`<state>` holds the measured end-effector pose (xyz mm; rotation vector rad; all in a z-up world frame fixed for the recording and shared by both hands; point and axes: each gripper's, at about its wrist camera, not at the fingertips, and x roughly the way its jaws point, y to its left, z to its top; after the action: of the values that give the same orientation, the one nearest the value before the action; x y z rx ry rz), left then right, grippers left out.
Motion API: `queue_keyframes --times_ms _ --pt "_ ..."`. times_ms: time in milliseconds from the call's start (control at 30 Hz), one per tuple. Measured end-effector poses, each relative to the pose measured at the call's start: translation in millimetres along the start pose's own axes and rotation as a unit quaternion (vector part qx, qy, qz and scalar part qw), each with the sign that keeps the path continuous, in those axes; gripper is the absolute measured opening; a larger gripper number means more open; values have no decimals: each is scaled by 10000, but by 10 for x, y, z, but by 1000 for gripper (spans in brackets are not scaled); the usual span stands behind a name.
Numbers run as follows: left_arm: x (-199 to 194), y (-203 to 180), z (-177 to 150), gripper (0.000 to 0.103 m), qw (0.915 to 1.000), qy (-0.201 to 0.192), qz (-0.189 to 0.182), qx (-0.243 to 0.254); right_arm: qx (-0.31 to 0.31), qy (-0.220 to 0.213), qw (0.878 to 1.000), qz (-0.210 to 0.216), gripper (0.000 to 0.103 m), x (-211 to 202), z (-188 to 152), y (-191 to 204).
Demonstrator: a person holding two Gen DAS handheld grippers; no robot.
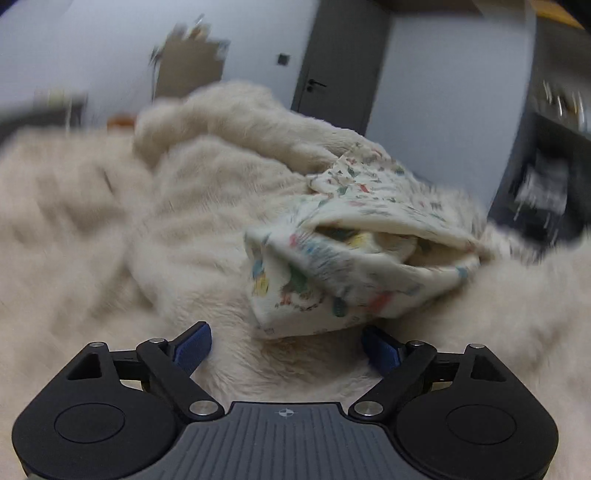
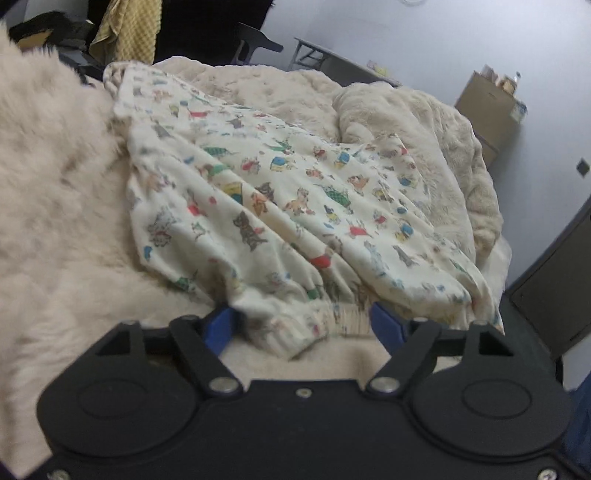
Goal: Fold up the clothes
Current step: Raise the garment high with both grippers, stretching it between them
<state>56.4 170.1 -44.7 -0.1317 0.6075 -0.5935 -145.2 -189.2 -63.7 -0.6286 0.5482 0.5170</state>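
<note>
A cream garment printed with small coloured animals lies on a fluffy cream blanket point(image 1: 192, 229). In the left wrist view the garment point(image 1: 351, 258) is a blurred, bunched heap with an open fold, and its near corner sits just ahead of my left gripper point(image 1: 288, 347). That gripper is open, with only blanket between its blue pads point(image 1: 194, 347). In the right wrist view the garment point(image 2: 295, 206) spreads out wrinkled. Its ribbed edge point(image 2: 295, 332) lies between the wide-apart blue pads point(image 2: 221, 326) of my right gripper point(image 2: 303, 326), which is open and not pressing on it.
The blanket point(image 2: 55, 206) covers a bed and is rumpled into a ridge point(image 2: 424, 122) beyond the garment. A cardboard box point(image 2: 491, 107) stands by the white wall, a dark door point(image 1: 340, 55) behind. A yellow checked cloth point(image 2: 129, 29) hangs at the back left.
</note>
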Motion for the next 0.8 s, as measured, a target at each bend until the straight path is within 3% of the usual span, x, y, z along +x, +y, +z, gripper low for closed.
queue_keyframes --times_ms 33,67,100,167,200,233,333,433,467,633,733,800 --pt "44 12 21 83 9998 -145 34 -113 -111 -142 9998 -91 84 42 -4 19" --pt "52 -8 41 70 9996 -255 65 -97 -176 -201 9995 -140 84 62 2 31" --pt "43 -76 83 50 9990 -433 117 52 -237 -218 9993 -169 81 90 18 48" --pt "25 -227 188 24 9973 -603 271 335 -390 -229 9989 -130 61 120 54 96" --pt "-4 -306 253 15 9957 -655 425 494 -419 -240 9988 -93 38 121 79 110" --pt "-55 -393 319 15 9926 -788 616 694 -439 -253 9987 -95 26 113 101 128" --pt "-330 -561 503 12 9760 -1450 1176 1122 -332 -509 9972 -436 14 -16 155 83" --pt "-720 -658 720 11 9545 -2260 1602 1101 93 -889 9941 -613 10 -203 222 -96" --pt "-866 -699 799 11 9474 -2513 1658 1087 433 -1205 9894 -690 10 -352 269 -235" --pt "-1484 -954 1163 10 9067 -3538 1941 1225 1826 -2674 9358 -1391 9 -1166 561 -804" --pt "-1834 -1164 1310 10 8778 -4030 2150 1443 2150 -3372 9022 -1616 9 -1681 695 -993" --pt "-2110 -1299 1396 10 8604 -4298 2251 1559 2113 -3660 8865 -1883 9 -1964 782 -1042"
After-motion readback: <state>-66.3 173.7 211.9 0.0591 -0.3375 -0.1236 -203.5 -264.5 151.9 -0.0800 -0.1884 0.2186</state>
